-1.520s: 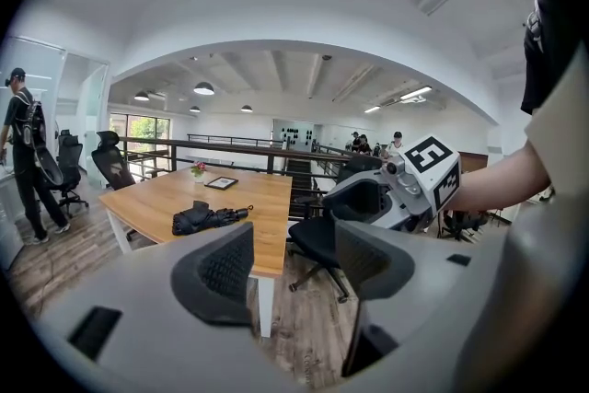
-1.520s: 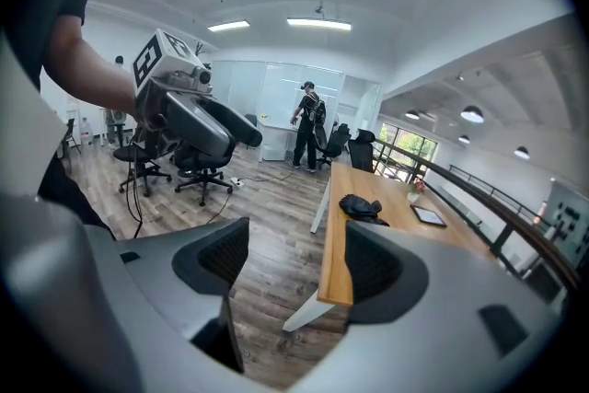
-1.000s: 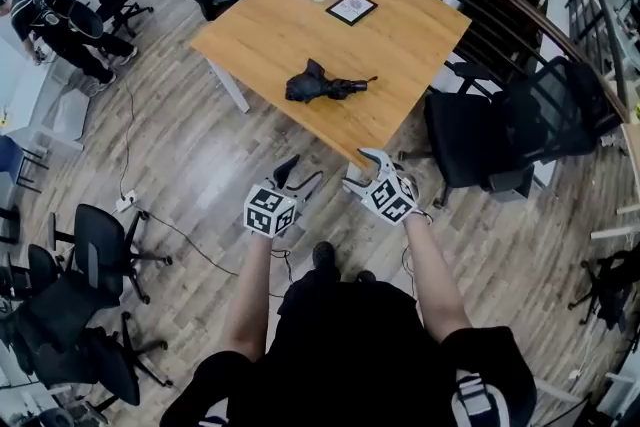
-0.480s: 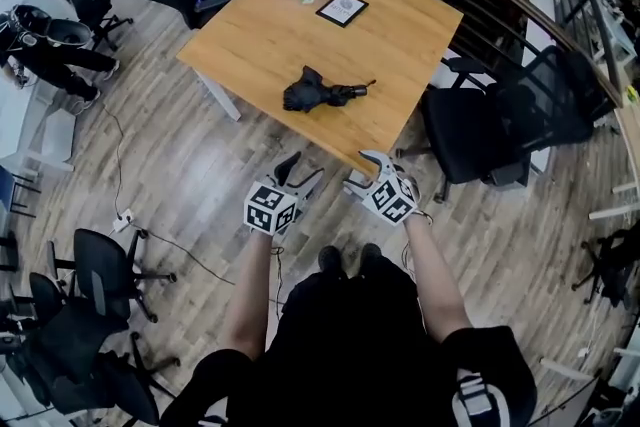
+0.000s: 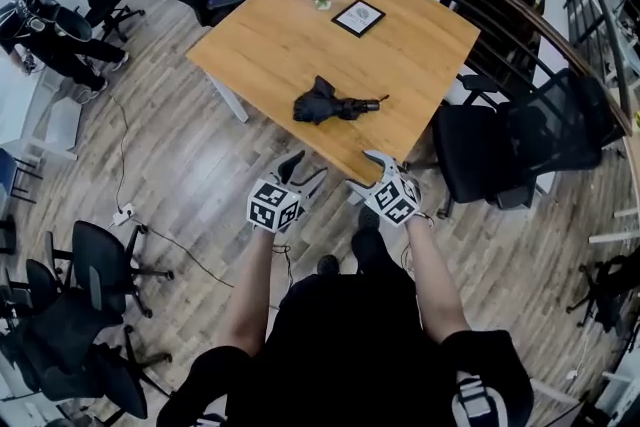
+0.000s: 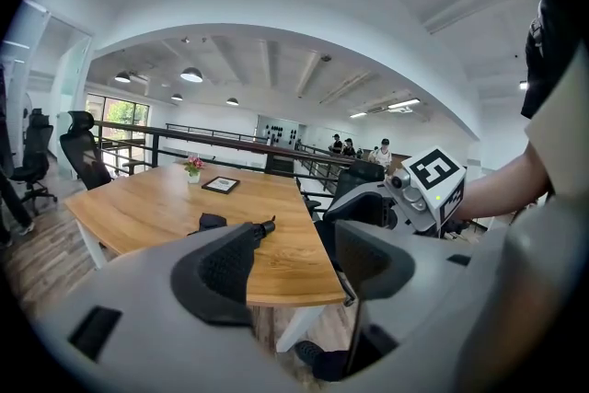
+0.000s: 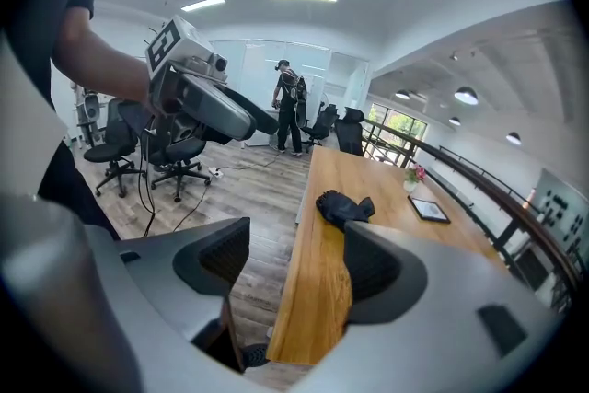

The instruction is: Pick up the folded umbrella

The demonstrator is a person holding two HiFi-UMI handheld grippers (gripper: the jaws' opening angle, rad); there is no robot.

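Hovering short of the near edge of the square light-wood table (image 5: 300,25), both tools are empty. The left gripper (image 5: 303,169) has its jaws spread wide with only table and floor showing between them. The right gripper (image 5: 364,171) is likewise parted, with nothing between its pads.

- Target: the black folded fabric umbrella (image 5: 335,104) lies flat on the tabletop near the near edge, well apart from both grippers. Its bulky, rumpled canopy lies to the left in the head view, and a narrow end points right.
- Handling, judged: light. The cloth looks soft and loose, not strapped tight, and is probably slick, so a pinch on fabric alone may slip or let folds sag open. The shaft and ribs inside should be stiff.
- Hold point, judged: across the bundle's middle, where cloth wraps the shaft, or on the narrow rigid end, likely the handle. Avoid the loose outer folds.
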